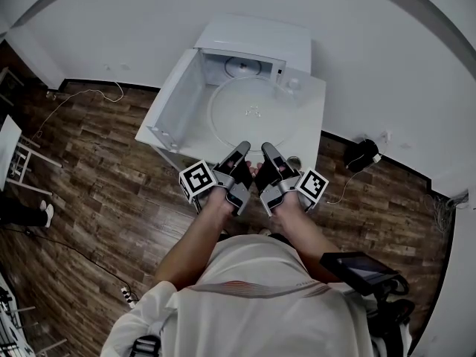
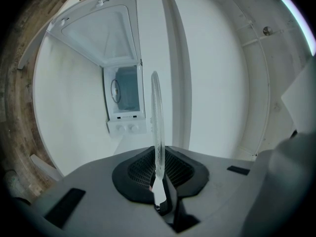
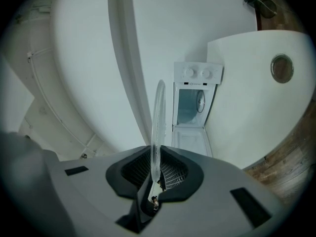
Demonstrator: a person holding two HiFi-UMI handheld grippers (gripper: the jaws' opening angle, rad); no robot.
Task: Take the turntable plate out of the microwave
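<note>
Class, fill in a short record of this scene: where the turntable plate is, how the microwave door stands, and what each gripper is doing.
turntable plate: clear glass, outside the cavity, over the white table in front of the microwave
microwave door: swung open, at the left in the head view
left gripper: jaws shut on the plate's near rim
right gripper: jaws shut on the same rim, beside the left
task stage: plate out of the microwave, held by both grippers

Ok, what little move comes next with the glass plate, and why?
Probably lower the glass plate gently onto the white table: the left gripper and right gripper both clamp its near rim, and it's already outside the open microwave.
</note>
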